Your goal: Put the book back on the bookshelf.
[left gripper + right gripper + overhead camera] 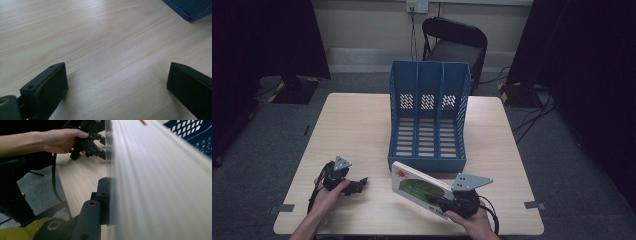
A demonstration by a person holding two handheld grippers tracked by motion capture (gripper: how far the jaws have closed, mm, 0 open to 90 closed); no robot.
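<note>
The bench (105, 45) is pale wood-grain, smooth and matt. The rack (428, 120) looks like blue perforated plastic. The book (417, 187) has a glossy cover; the tongs (117, 90) are matt black.

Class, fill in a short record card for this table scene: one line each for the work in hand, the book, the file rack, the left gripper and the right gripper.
work in hand: lifting a book toward the file rack
book: white cover with green picture, tilted, near the table's front edge
file rack: blue, three slots, nothing seen inside
left gripper: jaws wide apart, nothing between them
right gripper: shut on the book's lower end
</note>
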